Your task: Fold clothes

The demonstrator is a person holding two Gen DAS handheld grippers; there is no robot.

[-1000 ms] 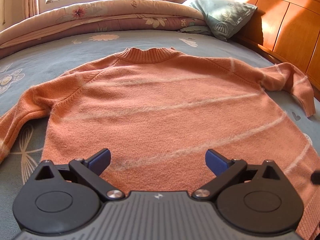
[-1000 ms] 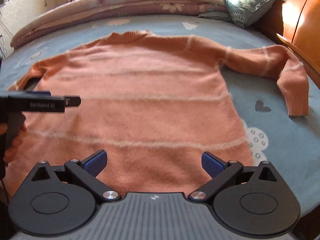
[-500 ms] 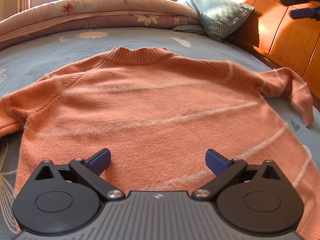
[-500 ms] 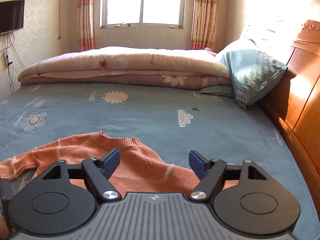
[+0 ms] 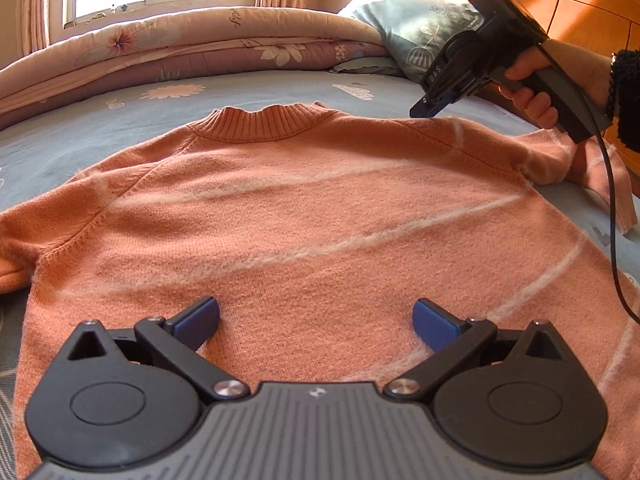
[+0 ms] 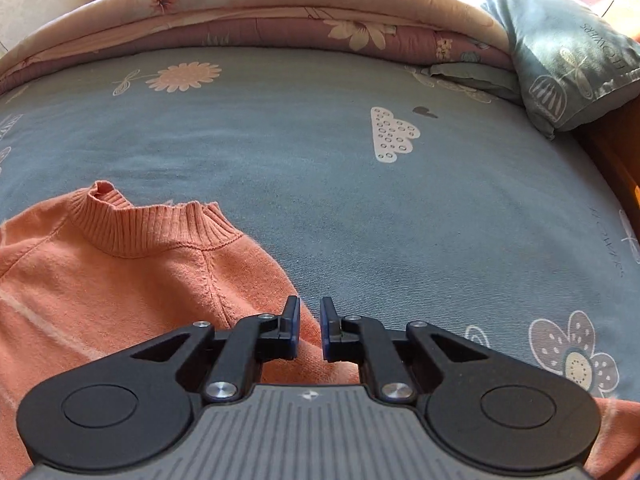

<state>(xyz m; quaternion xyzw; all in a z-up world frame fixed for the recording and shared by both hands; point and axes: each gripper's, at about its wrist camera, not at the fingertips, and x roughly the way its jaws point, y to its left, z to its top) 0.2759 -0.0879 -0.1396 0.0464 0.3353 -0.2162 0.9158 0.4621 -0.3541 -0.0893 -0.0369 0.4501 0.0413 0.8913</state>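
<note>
An orange knit sweater [image 5: 300, 216] with pale stripes lies flat on the bed, front up, collar at the far side. My left gripper [image 5: 316, 316] hangs open over its lower body with nothing between the fingers. A hand [image 5: 532, 92] holds my right gripper [image 5: 424, 108] just above the sweater's right shoulder. In the right wrist view the right gripper [image 6: 310, 320] is closing, its jaws nearly together with a thin gap. They sit over the shoulder edge of the sweater [image 6: 120, 280], and no cloth is pinched between them.
The blue patterned bed sheet [image 6: 400, 208] stretches beyond the collar. A rolled floral quilt [image 5: 200, 48] lies along the far side, with a teal pillow [image 5: 420, 28] beside it. The wooden headboard [image 5: 592, 12] runs along the right. A black cable [image 5: 612, 220] hangs from the right gripper.
The right gripper swung from over the sweater's lower body to its far right shoulder, and its jaws went from wide apart to nearly together. The left gripper drifted slightly over the hem, still open.
</note>
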